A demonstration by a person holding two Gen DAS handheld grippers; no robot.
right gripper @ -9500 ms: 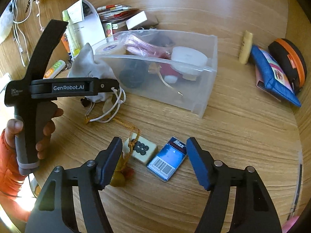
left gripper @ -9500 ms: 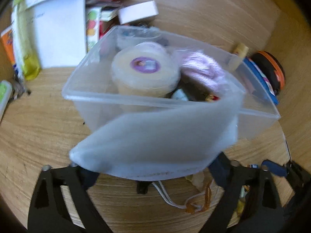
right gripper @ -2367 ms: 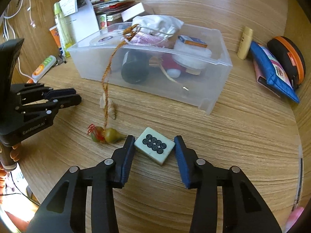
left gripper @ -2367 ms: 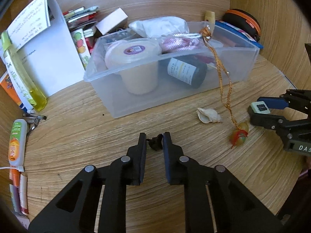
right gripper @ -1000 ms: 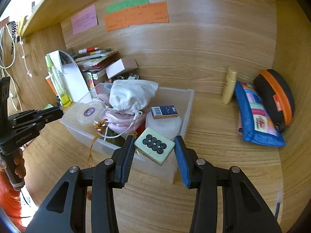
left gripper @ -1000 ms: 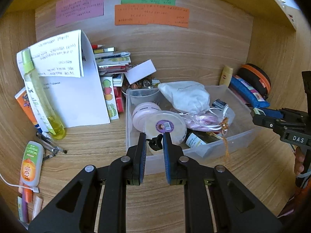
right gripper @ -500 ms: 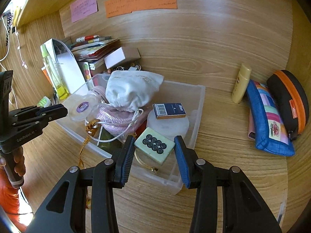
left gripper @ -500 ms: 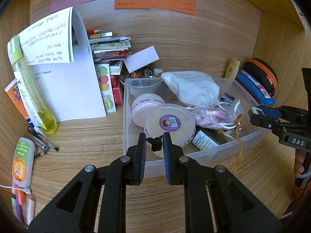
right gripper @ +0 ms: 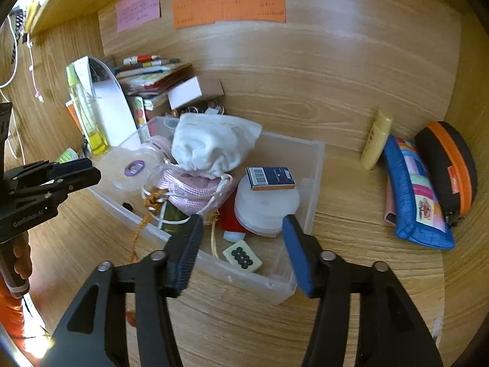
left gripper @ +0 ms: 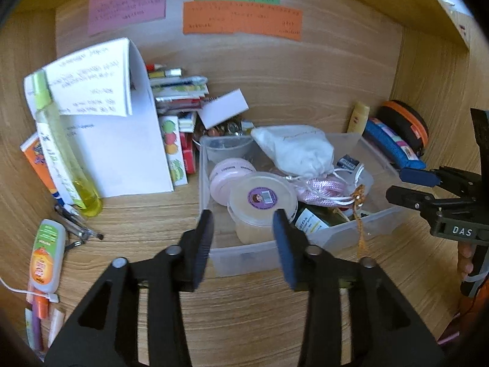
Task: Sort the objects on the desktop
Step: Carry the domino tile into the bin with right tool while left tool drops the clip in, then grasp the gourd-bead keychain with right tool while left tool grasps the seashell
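With both tools spread wide and carrying nothing, the step in hand looks like the release over the clear plastic storage bin point(right gripper: 308, 165), and doing it well now means lifting each one straight up and back so no finger catches a cord or the bin's rim. The right gripper point(right gripper: 241, 244) hangs just above the near right corner of the bin, its jaws wide apart; the pale green rectangular tile with black dots point(right gripper: 242, 256) lies flat on the bin floor between them, touching neither pad. Its long axis runs from far left to near right, dotted face up. The left gripper point(left gripper: 243, 244) is likewise agape over the bin's near left end, above the round tub with a purple label point(left gripper: 262, 197). A small dark piece point(right gripper: 127, 206) shows low at the bin's left wall in the right wrist view; it may be a small loose thing dropped in, though the plastic blurs it. The frayed orange cord point(left gripper: 360, 214) trails over the near wall, so the right tool should withdraw clear of it.
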